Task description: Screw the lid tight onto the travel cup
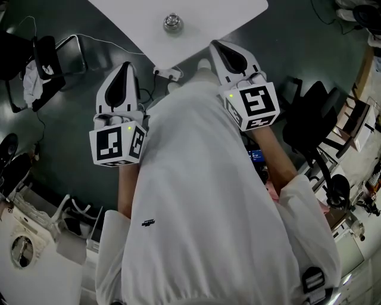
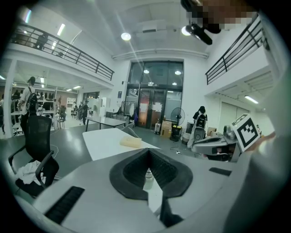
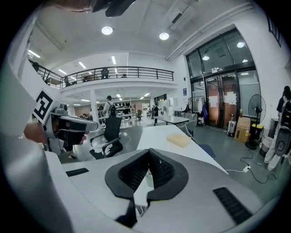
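Note:
A small metallic travel cup (image 1: pixel 172 22) stands on a white table (image 1: pixel 131 18) ahead of me, seen from above with its top shining. Both grippers hover short of the table's near corner, apart from the cup. My left gripper (image 1: pixel 126 64) is shut with nothing between its jaws; in the left gripper view its dark pads (image 2: pixel 136 170) meet in front of the table (image 2: pixel 104 141). My right gripper (image 1: pixel 214 44) is likewise shut and empty, its tips closest to the table corner. In the right gripper view the same table (image 3: pixel 159 136) lies beyond the closed pads (image 3: pixel 161 170).
A yellowish block (image 2: pixel 131 142) (image 3: pixel 178 140) lies on the table. A power strip with cables (image 1: pixel 166 73) sits on the dark floor under the corner. Black office chairs stand at left (image 1: pixel 47 65) and right (image 1: pixel 309 122). Cluttered benches (image 1: pixel 36 238) flank the person.

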`<state>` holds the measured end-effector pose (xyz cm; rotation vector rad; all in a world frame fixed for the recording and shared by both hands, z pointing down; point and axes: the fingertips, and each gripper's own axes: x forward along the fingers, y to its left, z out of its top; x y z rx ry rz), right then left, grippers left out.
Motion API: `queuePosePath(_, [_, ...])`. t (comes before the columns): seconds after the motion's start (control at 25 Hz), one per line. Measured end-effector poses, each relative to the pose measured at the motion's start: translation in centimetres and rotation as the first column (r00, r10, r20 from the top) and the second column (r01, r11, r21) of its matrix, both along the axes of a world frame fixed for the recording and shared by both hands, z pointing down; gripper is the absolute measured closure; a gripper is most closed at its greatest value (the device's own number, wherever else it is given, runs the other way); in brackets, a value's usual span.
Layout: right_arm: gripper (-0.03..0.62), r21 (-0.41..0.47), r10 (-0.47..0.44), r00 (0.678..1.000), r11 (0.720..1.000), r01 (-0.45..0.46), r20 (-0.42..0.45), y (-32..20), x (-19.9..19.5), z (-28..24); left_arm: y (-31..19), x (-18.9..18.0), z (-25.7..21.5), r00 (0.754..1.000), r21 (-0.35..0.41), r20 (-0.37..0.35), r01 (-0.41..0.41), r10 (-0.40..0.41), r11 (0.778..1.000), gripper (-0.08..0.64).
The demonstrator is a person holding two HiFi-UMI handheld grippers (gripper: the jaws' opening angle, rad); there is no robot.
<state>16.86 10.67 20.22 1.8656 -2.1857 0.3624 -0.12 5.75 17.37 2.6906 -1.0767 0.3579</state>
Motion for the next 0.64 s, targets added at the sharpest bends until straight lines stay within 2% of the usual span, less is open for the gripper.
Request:
queuePosePath(0.44, [0.594, 0.002, -0.027, 1.000, 1.000, 0.027, -0.009, 1.4, -0.7, 0.5, 1.7, 0.7, 0.5, 1.000, -0.010, -0.008, -0.009, 0.009, 1.000, 0.557])
queuePosePath(0.64, [0.594, -0.022, -0.018, 1.000, 1.000, 0.018, -0.018, 2.6, -0.4, 0.7, 3.1, 1.9, 1.1, 0.999, -0.040, -0.010, -0.045, 0.044, 0.998, 0.557])
